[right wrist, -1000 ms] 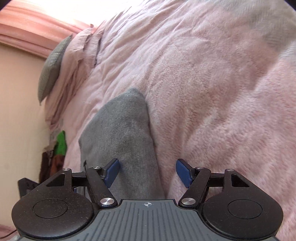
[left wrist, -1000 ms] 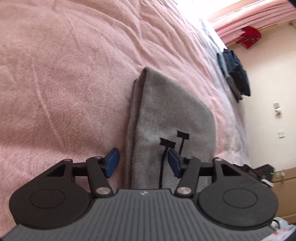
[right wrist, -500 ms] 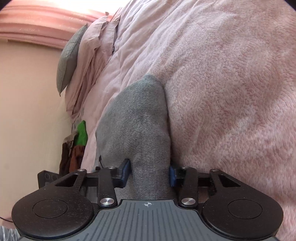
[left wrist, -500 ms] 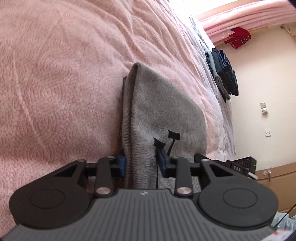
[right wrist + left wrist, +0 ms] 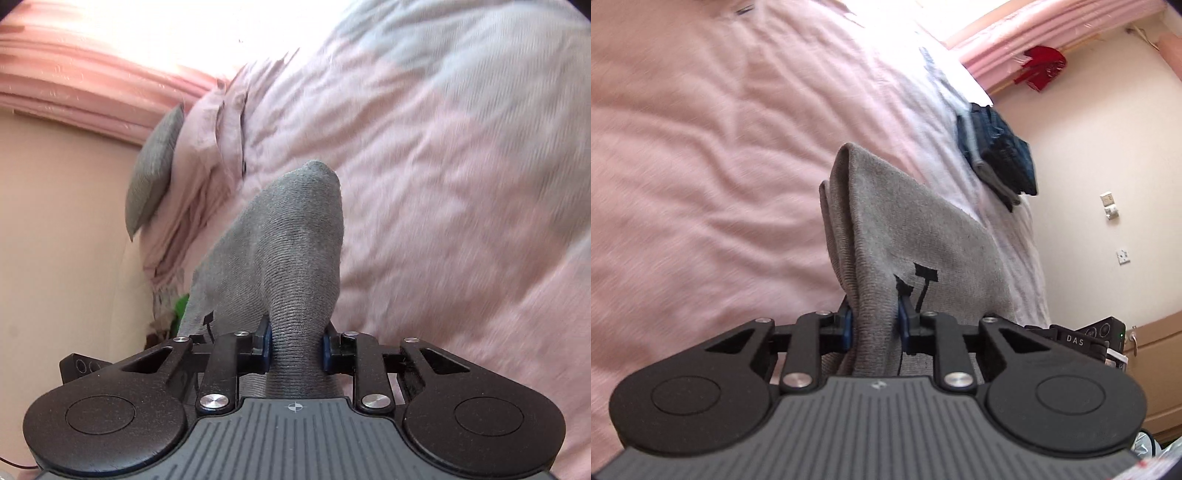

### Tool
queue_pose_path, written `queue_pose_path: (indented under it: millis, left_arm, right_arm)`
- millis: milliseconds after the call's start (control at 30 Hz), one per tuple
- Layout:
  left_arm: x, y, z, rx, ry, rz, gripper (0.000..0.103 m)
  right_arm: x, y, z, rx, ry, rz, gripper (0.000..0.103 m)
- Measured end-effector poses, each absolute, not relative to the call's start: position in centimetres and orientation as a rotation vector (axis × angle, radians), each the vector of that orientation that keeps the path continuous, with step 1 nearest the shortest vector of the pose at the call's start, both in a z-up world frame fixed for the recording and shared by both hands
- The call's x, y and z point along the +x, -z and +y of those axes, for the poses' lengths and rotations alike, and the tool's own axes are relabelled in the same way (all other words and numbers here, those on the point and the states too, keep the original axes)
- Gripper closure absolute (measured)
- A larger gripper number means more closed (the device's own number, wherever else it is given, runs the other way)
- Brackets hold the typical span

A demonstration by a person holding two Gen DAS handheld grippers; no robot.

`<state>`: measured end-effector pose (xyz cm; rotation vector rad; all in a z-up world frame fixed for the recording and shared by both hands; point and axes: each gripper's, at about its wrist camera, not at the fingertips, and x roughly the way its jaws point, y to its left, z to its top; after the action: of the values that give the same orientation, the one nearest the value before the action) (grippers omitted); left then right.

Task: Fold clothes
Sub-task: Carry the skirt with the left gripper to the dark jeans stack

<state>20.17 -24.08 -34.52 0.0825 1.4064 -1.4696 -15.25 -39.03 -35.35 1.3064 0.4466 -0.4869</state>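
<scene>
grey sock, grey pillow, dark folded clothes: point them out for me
grey sock [image 5: 908,225]: left wrist view, on its flat knit side
grey pillow [image 5: 153,173]: right wrist view, middle of its face
dark folded clothes [image 5: 1001,155]: left wrist view, top of the stack

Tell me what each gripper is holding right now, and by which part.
Both hold the same grey knit garment. The left gripper pinches its bunched near edge beside the black marking; the right gripper pinches another bunched edge. Their jaws have just been closing.
</scene>
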Motion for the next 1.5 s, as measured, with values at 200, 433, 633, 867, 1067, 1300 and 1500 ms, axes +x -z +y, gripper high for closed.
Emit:
queue_pose_path:
  millis: [200, 433, 633, 867, 1067, 1300, 1500]
  left_arm:
    - [12.0, 30.6, -35.2, 0.078, 1.542, 1.359, 0.084]
    - [-0.6, 29.3, -49.0, 0.018, 1.476, 1.351, 0.084]
    - [-9.6, 27.7, -64.3, -0.046, 1.518, 1.304, 0.084]
    - [-14.8, 24.3, -82.5, -0.051, 1.603, 1.173, 0.084]
    - [-15.9, 24.8, -93.2, -0.040, 1.618, 1.117, 0.084]
    - [-15.3, 29.6, -98.6, -0.035, 1.578, 1.141, 0.084]
    - [-15.1, 34.4, -100.5, 0.034, 1.543, 1.128, 0.080]
  right_arm:
    - [-22.4, 31.1, -48.3, 1.286, 0.529, 0.403, 0.082]
    - [-32.2, 28.2, -65.4, 1.244, 0.481, 0.470, 0.082]
    - [-39.4, 24.8, -81.2, 1.158, 0.488, 0.473, 0.082]
    - [-42.4, 21.7, -97.0, 1.071, 0.524, 0.369, 0.082]
    - [-42.1, 22.9, -107.3, 1.053, 0.546, 0.335, 0.081]
    - [-40.9, 27.7, -113.9, 1.079, 0.534, 0.359, 0.081]
    - [-40.0, 33.0, -115.4, 1.085, 0.640, 0.450, 0.072]
